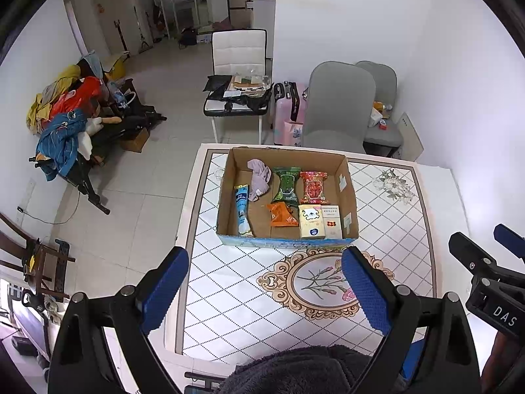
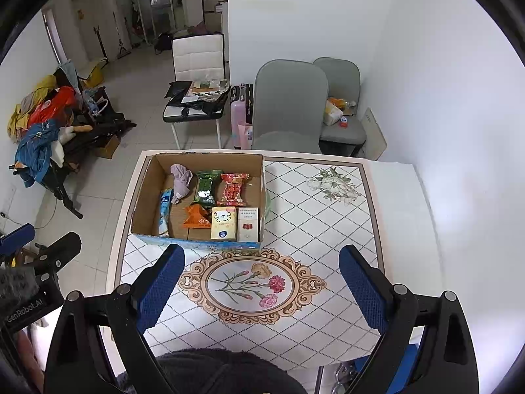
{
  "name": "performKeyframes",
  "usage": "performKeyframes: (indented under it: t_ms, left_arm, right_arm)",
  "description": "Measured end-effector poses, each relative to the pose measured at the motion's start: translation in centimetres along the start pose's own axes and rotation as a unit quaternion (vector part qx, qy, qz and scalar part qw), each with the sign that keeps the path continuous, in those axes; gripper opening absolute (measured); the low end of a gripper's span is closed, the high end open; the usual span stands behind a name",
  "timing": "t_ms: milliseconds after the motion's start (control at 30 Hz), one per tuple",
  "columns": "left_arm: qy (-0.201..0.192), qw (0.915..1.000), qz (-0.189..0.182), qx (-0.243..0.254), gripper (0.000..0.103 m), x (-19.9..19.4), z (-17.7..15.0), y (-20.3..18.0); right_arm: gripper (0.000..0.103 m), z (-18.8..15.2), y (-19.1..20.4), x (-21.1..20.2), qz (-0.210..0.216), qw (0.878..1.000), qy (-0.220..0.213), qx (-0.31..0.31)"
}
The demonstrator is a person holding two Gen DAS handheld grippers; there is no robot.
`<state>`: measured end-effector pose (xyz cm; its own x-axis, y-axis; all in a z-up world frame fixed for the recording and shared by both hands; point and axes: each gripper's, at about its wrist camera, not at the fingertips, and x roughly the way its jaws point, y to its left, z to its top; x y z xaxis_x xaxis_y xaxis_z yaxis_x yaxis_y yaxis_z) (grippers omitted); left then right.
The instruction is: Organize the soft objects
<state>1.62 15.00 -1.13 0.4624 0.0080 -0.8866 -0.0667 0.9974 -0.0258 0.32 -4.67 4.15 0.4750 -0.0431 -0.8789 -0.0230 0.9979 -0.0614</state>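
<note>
A cardboard box [image 1: 347,193] [image 2: 144,197] stands on the patterned table. Inside lie a lilac cloth [image 1: 260,177] [image 2: 181,178], a blue tube pack [image 1: 242,211] [image 2: 165,211], a green snack bag [image 1: 287,184] [image 2: 205,186], a red snack bag [image 1: 313,187] [image 2: 233,189], an orange packet [image 1: 280,215] [image 2: 196,217] and two small cartons [image 1: 320,221] [image 2: 234,224]. My left gripper [image 1: 265,290] is open and empty, above the table in front of the box. My right gripper [image 2: 262,290] is open and empty, also in front of the box.
The table [image 1: 393,216] [image 2: 328,223] has a floral tiled top. Two grey chairs [image 1: 338,108] [image 2: 288,105] stand behind it, with a pink suitcase [image 1: 288,111] and a white chair [image 1: 238,75] holding clutter. A rack piled with clothes [image 1: 69,121] stands at the left.
</note>
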Motion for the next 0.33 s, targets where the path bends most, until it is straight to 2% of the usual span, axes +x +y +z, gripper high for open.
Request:
performKeyframes:
  t_ms: [333]
  left_arm:
    - [-0.001, 1.0000, 0.005, 0.001, 0.095, 0.01, -0.34, -0.24]
  right_arm:
    - [0.097, -0.22, -0.02, -0.05, -0.002, 1.000, 0.001, -0.002]
